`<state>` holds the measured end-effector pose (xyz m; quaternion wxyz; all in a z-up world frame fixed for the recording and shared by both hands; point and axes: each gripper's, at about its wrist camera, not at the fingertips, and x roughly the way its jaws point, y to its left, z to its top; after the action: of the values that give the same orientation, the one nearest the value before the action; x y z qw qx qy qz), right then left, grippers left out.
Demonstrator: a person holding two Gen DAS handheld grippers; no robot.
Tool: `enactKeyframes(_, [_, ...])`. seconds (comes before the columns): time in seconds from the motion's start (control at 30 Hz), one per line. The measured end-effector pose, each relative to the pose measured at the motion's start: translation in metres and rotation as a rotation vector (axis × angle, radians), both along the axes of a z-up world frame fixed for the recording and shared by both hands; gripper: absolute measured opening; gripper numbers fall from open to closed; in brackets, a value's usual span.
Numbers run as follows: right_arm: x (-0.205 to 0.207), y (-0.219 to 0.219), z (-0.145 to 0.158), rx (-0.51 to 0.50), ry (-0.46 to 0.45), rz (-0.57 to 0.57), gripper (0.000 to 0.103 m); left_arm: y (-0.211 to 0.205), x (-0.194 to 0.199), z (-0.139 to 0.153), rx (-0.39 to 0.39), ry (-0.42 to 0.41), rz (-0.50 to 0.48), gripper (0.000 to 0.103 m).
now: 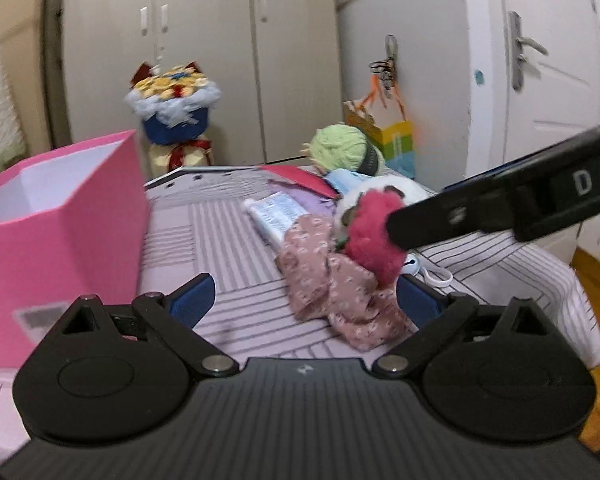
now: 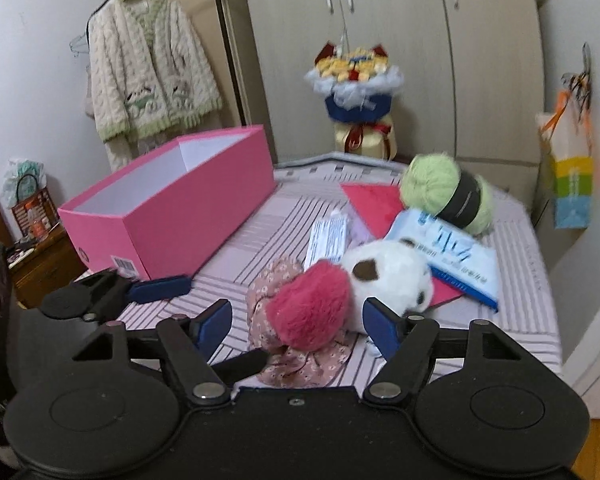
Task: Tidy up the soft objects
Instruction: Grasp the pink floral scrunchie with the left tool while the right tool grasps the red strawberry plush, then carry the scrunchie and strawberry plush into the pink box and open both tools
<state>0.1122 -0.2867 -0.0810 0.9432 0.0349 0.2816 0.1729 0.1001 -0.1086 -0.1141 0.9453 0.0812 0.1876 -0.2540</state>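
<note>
**Both grippers standing open over the soft pile on the striped table**

Left wrist view: the left gripper [image 1: 304,300] is filling the bottom of the frame, its blue pads [image 1: 192,300] spread wide with nothing between them. Just beyond its right pad, a floral pink cloth [image 1: 332,292] is lying crumpled on the striped table [image 1: 228,240]. A red plush [image 1: 370,236] is sitting on the cloth at centre right, touching a white plush [image 1: 384,192] behind it. A white tube [image 1: 276,216] is lying just left of them. A green yarn ball [image 1: 340,148] is resting further back, above centre. An open pink box [image 1: 60,224] is taking up the left side. The black finger of the right gripper [image 1: 500,208] is reaching in from the right edge, its tip overlapping the red plush; whether it is touching cannot be told.

Right wrist view: the right gripper [image 2: 296,324] is occupying the bottom of the frame with its jaws standing fairly wide. The red plush [image 2: 312,304] is lying between the pads on the floral cloth [image 2: 300,364], and the pads are not pressing it. The white plush [image 2: 384,272] is adjoining it to the right. A blue packet [image 2: 452,256] is lying behind, with the yarn ball [image 2: 444,188] beyond it at upper right. The pink box [image 2: 172,208] is sitting at centre left. The left gripper [image 2: 156,286] is showing at lower left, just in front of the box.
</note>
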Motion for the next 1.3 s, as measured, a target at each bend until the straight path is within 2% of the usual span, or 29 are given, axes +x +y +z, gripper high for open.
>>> enactKeyframes(0.17, [0.021,0.000,-0.016,0.055,0.069,-0.021,0.074,-0.028,0.013,-0.016,0.077,-0.036,-0.041,0.097])
enactKeyframes(0.27, [0.032,-0.005,-0.025,0.119,0.118,-0.032,0.074,-0.036,0.017,-0.024,0.082,-0.039,-0.076,0.095])
enactKeyframes(0.37, [0.038,-0.011,-0.031,0.174,0.145,-0.050,0.071,-0.042,0.016,-0.029,0.109,-0.060,-0.057,0.092])
enactKeyframes(0.47, [0.041,-0.017,-0.035,0.213,0.146,-0.064,0.064,-0.045,0.015,-0.030,0.125,-0.072,-0.046,0.082])
enactKeyframes(0.53, [0.040,-0.018,-0.036,0.216,0.129,-0.065,0.062,-0.043,0.017,-0.031,0.099,-0.037,-0.052,0.065])
enactKeyframes(0.57, [0.039,-0.016,-0.037,0.209,0.122,-0.064,0.057,-0.042,0.020,-0.031,0.081,-0.017,-0.050,0.061])
enactKeyframes(0.6, [0.038,-0.015,-0.037,0.206,0.118,-0.062,0.048,-0.040,0.022,-0.030,0.060,0.005,-0.049,0.052])
enactKeyframes(0.63, [0.036,-0.014,-0.037,0.210,0.114,-0.056,0.045,-0.038,0.024,-0.030,0.046,0.018,-0.048,0.045])
enactKeyframes(0.67, [0.035,-0.014,-0.037,0.214,0.107,-0.054,0.043,-0.037,0.024,-0.029,0.040,0.024,-0.044,0.042])
enactKeyframes(0.73, [0.031,-0.015,-0.035,0.214,0.087,-0.052,0.040,-0.037,0.024,-0.029,0.047,0.022,-0.042,0.029])
enactKeyframes(0.8, [0.028,-0.017,-0.032,0.216,0.072,-0.046,0.040,-0.035,0.025,-0.029,0.045,0.027,-0.032,0.024])
enactKeyframes(1.03, [0.009,-0.017,-0.019,0.187,-0.004,-0.004,0.040,-0.012,0.025,-0.024,-0.008,0.060,0.042,0.022])
enactKeyframes(1.3, [0.001,-0.005,-0.024,0.118,-0.003,0.013,0.040,0.022,0.021,-0.009,-0.090,0.129,0.069,0.022])
